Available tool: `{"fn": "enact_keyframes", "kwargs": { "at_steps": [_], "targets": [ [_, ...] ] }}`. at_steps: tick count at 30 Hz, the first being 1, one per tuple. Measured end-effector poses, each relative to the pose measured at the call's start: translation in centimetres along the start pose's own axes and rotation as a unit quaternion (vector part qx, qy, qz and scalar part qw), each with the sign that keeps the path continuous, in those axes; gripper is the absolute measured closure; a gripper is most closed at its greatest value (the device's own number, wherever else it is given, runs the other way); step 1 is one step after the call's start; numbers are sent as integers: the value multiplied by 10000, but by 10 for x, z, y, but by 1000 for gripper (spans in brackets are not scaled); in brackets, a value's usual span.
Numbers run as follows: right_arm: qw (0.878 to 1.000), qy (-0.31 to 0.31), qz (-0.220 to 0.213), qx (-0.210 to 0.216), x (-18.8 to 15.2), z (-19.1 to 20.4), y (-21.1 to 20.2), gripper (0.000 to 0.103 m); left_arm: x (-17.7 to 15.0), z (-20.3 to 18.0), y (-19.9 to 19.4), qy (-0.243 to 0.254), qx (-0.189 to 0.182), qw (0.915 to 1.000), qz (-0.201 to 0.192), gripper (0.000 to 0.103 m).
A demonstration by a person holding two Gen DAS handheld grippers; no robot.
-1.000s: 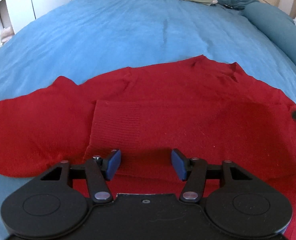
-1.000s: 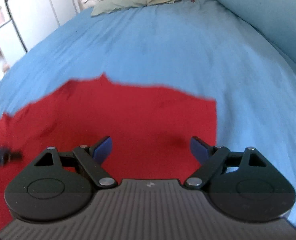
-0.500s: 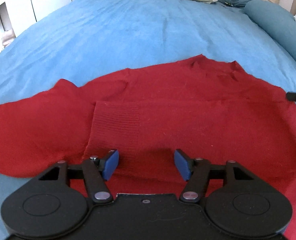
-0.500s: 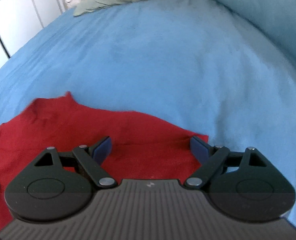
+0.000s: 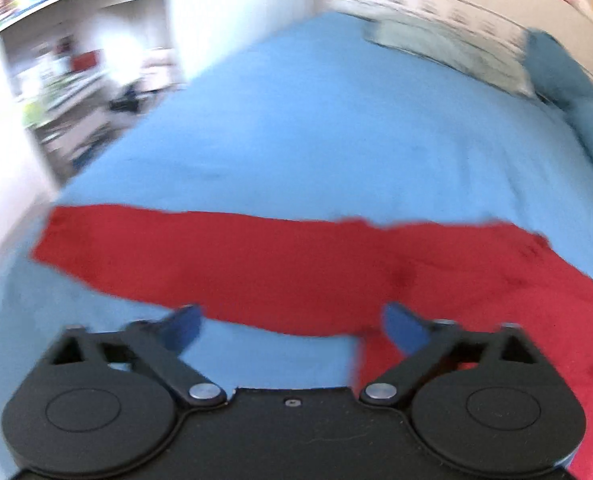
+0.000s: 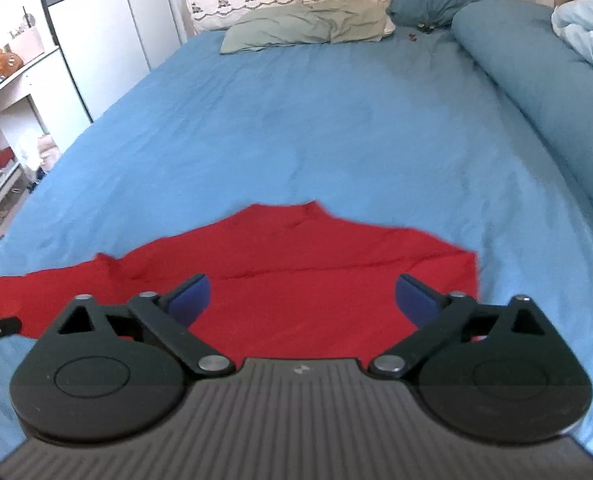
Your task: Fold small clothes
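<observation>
While spread flat, red garment (image 6: 280, 276) lies on blue bed (image 6: 336, 128).

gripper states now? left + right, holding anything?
Left gripper: open, holding nothing, over the red sweater.
Right gripper: open, holding nothing, over the sweater.

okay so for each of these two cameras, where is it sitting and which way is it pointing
Left wrist: sits on the left gripper, looking forward and down, blurred, across the red garment on the blue bedsheet, toward shelves and wall; its open blue-padded fingers show.
Right wrist: sits on the right gripper, low over the garment, facing up the bed toward the pillows; its open fingers show.
Shared: the red garment, bedsheet and pillows.
</observation>
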State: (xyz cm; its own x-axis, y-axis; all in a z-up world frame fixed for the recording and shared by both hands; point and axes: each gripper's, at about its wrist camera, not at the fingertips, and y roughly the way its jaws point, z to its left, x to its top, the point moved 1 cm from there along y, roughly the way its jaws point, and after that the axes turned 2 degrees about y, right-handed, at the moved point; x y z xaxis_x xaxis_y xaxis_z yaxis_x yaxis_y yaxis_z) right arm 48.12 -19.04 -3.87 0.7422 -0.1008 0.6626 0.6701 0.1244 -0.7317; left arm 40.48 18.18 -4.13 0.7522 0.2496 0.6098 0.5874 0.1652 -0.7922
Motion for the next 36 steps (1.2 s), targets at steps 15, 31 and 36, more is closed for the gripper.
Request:
{"fn": "enact_keyframes", "kwargs": {
  "at_steps": [15,31,36],
  "targets": [
    [9979,-86,637,53,-43,107,53,0,0,219,99,-1953,864,9769,75,39],
    [9971,-535,520,153,-51,137,63,0,9,225,129,-1715,1025,9796,-195,96],
    [9982,-435,386,146,-49,124,52,0,21,206,113,-1428,1100,9829,-374,97]
  ]
}}
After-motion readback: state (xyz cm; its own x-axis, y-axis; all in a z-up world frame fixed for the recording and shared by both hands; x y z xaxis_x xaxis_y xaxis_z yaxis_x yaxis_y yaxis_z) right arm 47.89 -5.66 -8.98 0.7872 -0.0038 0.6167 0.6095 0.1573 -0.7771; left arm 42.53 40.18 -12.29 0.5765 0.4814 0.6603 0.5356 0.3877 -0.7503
